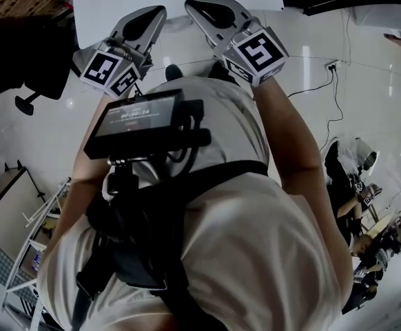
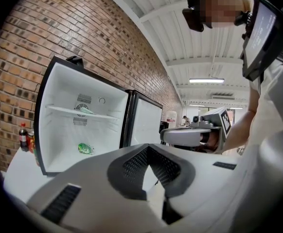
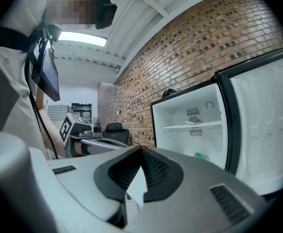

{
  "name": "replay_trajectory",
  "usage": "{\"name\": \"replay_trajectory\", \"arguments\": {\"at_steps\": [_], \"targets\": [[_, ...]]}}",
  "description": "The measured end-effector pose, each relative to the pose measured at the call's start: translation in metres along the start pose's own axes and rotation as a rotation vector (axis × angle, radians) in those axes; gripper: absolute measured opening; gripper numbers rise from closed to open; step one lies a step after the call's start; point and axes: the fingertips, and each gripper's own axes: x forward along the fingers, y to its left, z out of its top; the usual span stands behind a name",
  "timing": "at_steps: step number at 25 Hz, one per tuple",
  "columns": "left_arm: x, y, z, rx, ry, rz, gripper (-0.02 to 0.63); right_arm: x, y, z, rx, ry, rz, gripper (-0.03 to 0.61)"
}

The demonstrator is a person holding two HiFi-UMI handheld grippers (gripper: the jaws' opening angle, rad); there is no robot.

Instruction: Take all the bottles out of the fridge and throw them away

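A small fridge [image 2: 59,149] stands open against a brick wall, its door [image 2: 146,123] swung to the right. A crumpled green bottle [image 2: 85,148] lies on the fridge floor, and a second, pale bottle [image 2: 85,110] rests on the shelf. The right gripper view shows the same fridge [image 3: 180,140], with the green bottle [image 3: 202,156] low inside. My left gripper [image 2: 148,147] and right gripper [image 3: 141,149] are both shut with nothing between the pads. They are held side by side, well short of the fridge. From the head view they appear as the left gripper [image 1: 157,14] and right gripper [image 1: 197,7].
A dark cola bottle and a can [image 2: 24,137] stand outside the fridge on its left, on a white surface [image 2: 20,174]. A black office chair [image 3: 114,130] is by the brick wall. People sit at the far right [image 1: 355,185]. A cable [image 1: 317,81] crosses the glossy floor.
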Motion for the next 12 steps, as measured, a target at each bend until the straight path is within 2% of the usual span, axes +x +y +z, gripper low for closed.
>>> {"name": "replay_trajectory", "arguments": {"at_steps": [2, 6, 12], "targets": [[-0.0007, 0.0008, 0.0020, 0.010, -0.011, 0.002, 0.003, 0.0008, -0.0009, 0.0006, -0.003, -0.003, 0.002, 0.003], [-0.0022, -0.0038, 0.0012, -0.039, -0.029, -0.011, 0.017, -0.0019, 0.0019, -0.0019, 0.000, 0.004, 0.003, 0.003], [0.0061, -0.0067, -0.0003, -0.002, -0.005, -0.015, 0.014, -0.0035, -0.0017, -0.0027, 0.010, -0.004, 0.005, 0.003]]}}
